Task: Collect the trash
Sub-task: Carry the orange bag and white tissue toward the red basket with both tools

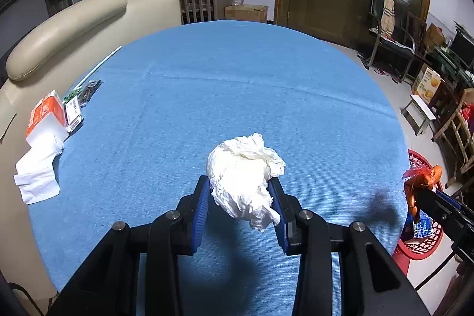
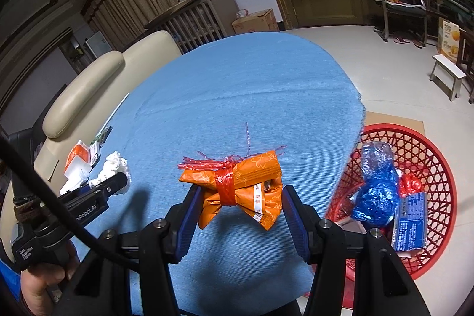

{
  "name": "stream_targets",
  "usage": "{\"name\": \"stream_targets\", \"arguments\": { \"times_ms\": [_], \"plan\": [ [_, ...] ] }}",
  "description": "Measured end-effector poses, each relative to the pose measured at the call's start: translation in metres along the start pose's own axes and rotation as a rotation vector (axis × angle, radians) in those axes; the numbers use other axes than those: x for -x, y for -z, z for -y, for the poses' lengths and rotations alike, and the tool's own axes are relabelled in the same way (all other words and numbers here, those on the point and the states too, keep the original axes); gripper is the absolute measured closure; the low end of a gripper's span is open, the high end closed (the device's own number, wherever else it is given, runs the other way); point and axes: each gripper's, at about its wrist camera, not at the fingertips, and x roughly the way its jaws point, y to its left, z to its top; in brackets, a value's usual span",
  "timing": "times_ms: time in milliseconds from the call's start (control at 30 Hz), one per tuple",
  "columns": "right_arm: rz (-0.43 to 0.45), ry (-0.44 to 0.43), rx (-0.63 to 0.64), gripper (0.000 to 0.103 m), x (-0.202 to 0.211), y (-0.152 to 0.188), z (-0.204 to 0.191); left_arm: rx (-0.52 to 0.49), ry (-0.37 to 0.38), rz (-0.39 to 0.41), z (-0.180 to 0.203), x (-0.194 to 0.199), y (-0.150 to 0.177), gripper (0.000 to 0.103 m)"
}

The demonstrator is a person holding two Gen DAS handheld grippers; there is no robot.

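The left gripper (image 1: 241,194) pinches a crumpled white tissue wad (image 1: 244,179) above the blue tablecloth (image 1: 237,85). The right gripper (image 2: 238,197) clamps an orange wrapper bundle (image 2: 237,182) beside the red basket (image 2: 432,168).

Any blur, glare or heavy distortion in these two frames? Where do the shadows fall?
Left wrist view: sharp, strong fisheye bowing the blue cloth, no glare; the left gripper and its tissue wad shadow the cloth below. Right wrist view: sharp too; the right gripper and orange wrapper cast soft shadows, corners vignetted.

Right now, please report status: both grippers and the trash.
Left gripper shut on white tissue wad. Right gripper shut on orange wrapper bundle. Red basket to the right, path clear.
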Motion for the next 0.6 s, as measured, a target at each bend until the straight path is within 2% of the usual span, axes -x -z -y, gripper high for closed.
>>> {"name": "stream_targets", "arguments": {
  "times_ms": [600],
  "plan": [
    [0.062, 0.099, -0.102, 0.045, 0.040, 0.001, 0.060, -0.106, 0.092, 0.008, 0.061, 0.004, -0.009, 0.062]
  ]
}}
